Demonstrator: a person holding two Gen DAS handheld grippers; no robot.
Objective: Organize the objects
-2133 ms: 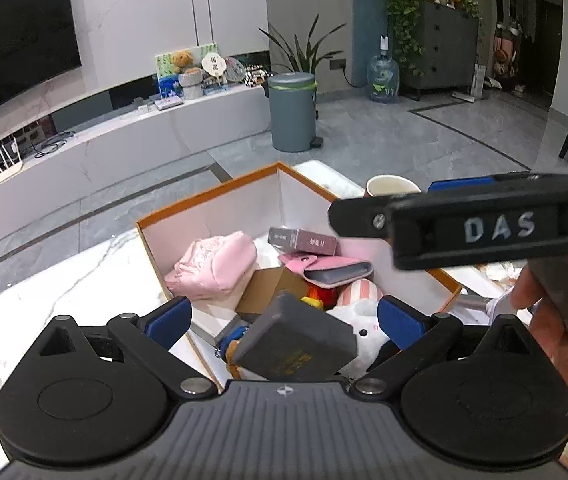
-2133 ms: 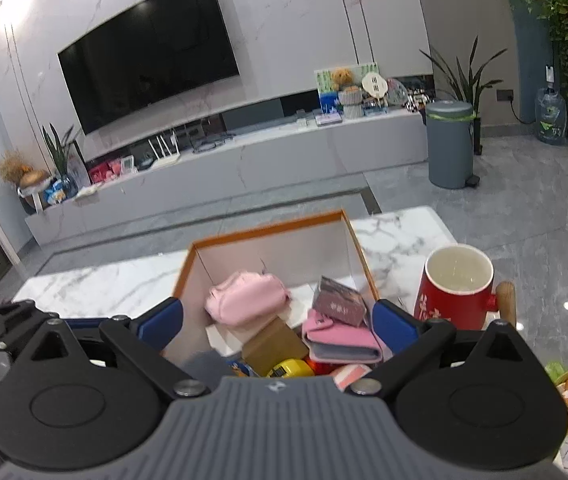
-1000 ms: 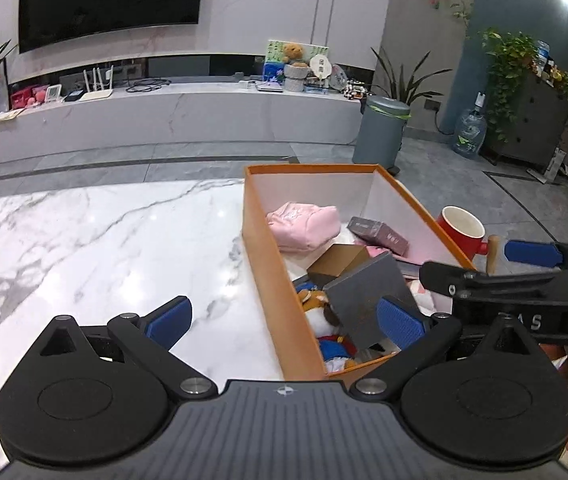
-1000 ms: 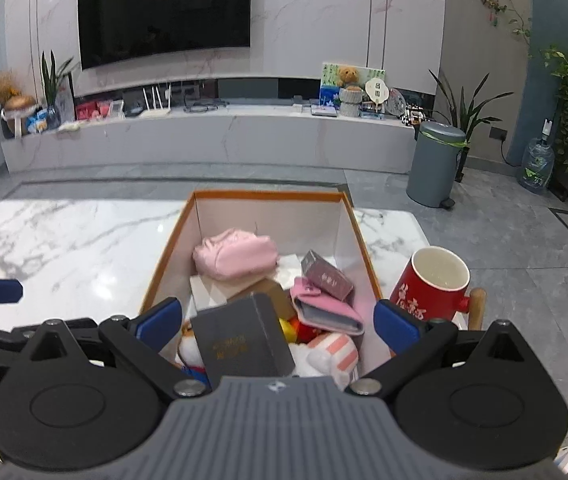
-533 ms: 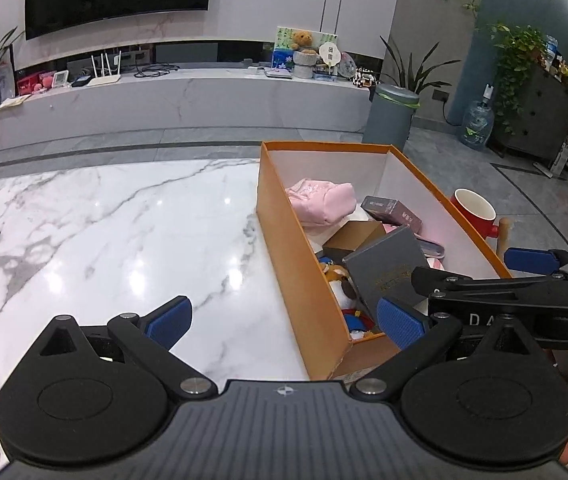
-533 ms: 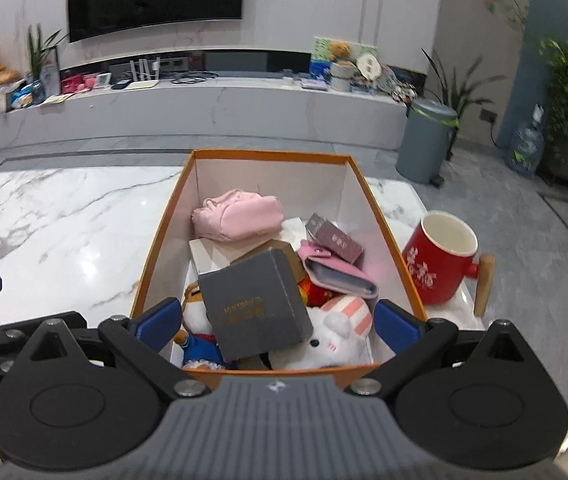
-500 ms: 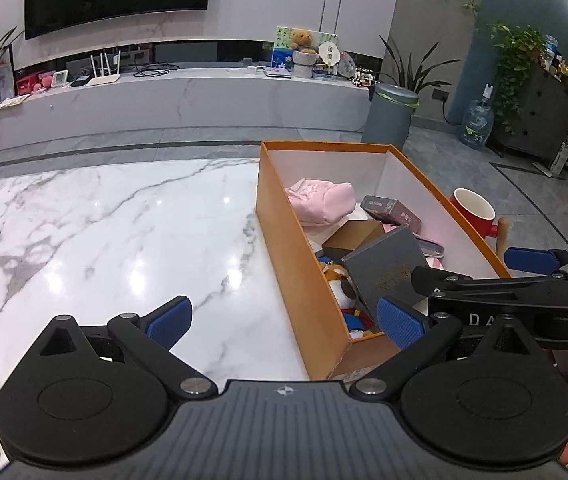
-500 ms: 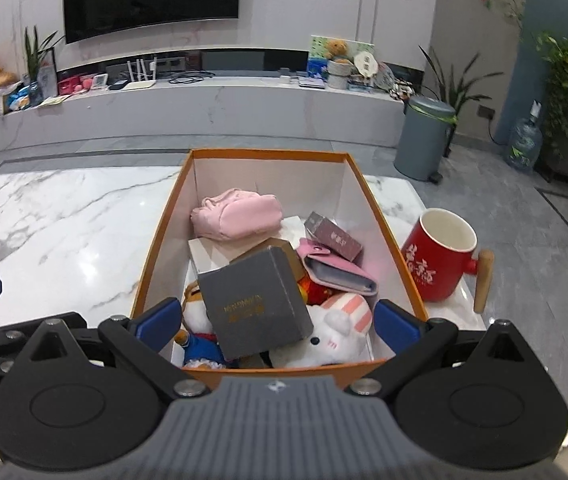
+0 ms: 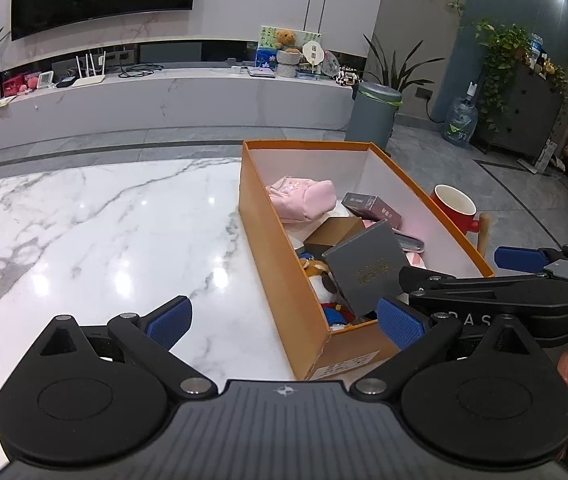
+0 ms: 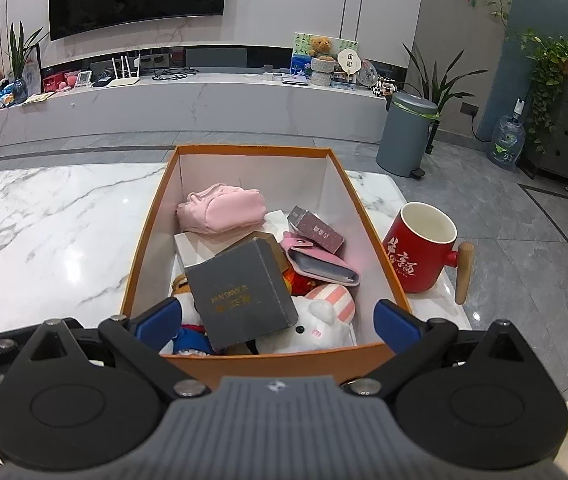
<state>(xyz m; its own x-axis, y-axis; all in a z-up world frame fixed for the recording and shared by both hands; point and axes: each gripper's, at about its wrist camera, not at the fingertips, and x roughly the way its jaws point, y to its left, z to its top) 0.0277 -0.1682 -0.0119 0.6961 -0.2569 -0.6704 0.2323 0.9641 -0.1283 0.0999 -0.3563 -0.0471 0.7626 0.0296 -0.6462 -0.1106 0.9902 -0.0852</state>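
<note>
Your right gripper (image 10: 277, 322) hangs empty, jaws apart, the orange box (image 10: 145, 240) mid-frame between them. It holds a grey box (image 10: 239, 292), pink pouch (image 10: 221, 212) and plush toy (image 10: 320, 316). Your left gripper (image 9: 284, 320), jaws apart too, sits lower left of it over the desk (image 9: 83, 232).

My left gripper (image 9: 284, 316): black linkage arms, round black discs, silver screws, blue ribbed pads (image 9: 398, 325), a ribbed grey body with a small cross emblem. My right gripper (image 10: 277, 322) is built the same; from the left camera its black side shows white letters "DAS".
</note>
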